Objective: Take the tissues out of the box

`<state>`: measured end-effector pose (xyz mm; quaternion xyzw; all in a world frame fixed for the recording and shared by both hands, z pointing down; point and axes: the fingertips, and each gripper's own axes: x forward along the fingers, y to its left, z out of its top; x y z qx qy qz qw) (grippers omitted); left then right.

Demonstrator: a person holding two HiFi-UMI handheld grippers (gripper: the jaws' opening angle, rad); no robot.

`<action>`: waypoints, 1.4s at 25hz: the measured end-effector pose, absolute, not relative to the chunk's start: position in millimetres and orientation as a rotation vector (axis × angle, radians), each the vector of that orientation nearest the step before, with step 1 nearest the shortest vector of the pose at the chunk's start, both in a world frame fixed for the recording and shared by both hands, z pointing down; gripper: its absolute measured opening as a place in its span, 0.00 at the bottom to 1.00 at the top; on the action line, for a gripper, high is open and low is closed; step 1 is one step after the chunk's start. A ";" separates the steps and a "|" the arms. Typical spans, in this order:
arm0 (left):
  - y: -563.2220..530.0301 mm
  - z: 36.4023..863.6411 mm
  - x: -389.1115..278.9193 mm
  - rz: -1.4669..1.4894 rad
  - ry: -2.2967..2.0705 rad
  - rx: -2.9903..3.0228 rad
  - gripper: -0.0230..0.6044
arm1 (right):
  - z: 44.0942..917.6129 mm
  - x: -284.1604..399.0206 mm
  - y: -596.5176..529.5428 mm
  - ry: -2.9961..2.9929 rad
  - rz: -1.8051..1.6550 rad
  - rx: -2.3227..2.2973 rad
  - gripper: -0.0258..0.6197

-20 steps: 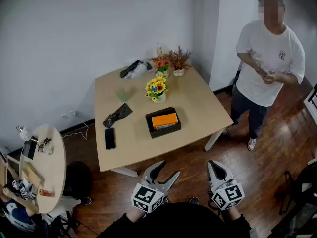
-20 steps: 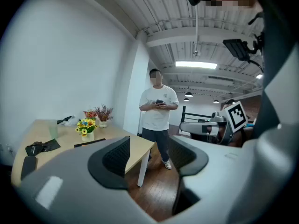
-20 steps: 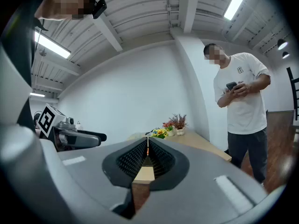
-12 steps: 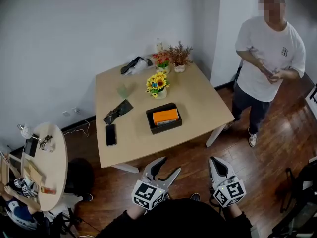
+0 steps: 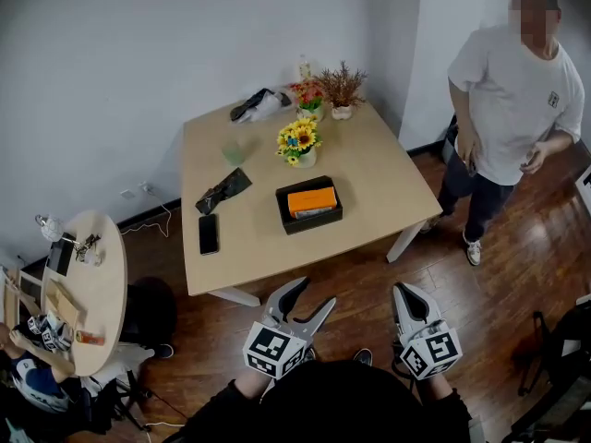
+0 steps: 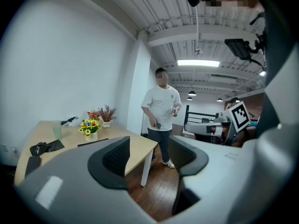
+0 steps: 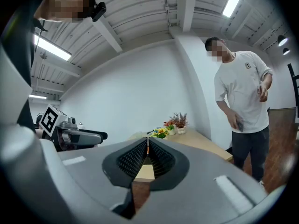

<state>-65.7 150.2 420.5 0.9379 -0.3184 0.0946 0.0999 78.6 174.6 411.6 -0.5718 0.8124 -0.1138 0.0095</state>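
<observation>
Seen from above, a pale wooden tabletop [image 5: 369, 187] fills the middle of the frame. The tissue box [image 5: 309, 207], black with an orange top, sits near its centre, just below a pot of sunflowers [image 5: 298, 142]. At the bottom edge both grippers hover over the floor, well apart from the box, seemingly not yet reaching. On the left gripper [image 5: 314, 295] the fingers are parted and empty, perhaps readied for pinching a tissue. On the right gripper [image 5: 406, 293] the fingers are clenched together, empty. A person [image 5: 512, 90] stands at upper right.

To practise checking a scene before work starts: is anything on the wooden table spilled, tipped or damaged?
Nothing stands out. The tissue box sits flat on the table, the sunflower pot stands upright, and no spill shows.
</observation>
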 end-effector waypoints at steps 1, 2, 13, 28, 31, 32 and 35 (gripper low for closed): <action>149.0 420.7 -65.3 0.281 -0.949 2.770 0.43 | 411.9 79.7 173.9 2.541 -0.357 -1.781 0.05; 147.9 420.9 -64.6 0.283 -0.956 2.768 0.43 | 412.3 81.1 173.3 2.545 -0.359 -1.777 0.05; 130.6 429.5 -44.6 0.361 -1.062 2.757 0.43 | 418.2 116.7 171.9 2.590 -0.372 -1.711 0.05; -12.9 489.9 -80.5 0.685 -1.225 2.691 0.43 | 463.7 91.4 50.3 2.910 -0.309 -1.571 0.20; -60.2 529.3 -94.4 0.809 -1.169 2.662 0.43 | 484.9 71.2 -1.7 3.007 -0.292 -1.613 0.27; -76.7 541.8 -97.0 0.859 -1.139 2.662 0.43 | 493.8 63.3 -19.8 3.048 -0.288 -1.630 0.28; -119.2 572.3 -97.9 0.951 -1.035 2.671 0.43 | 520.1 39.2 -68.2 3.191 -0.273 -1.663 0.35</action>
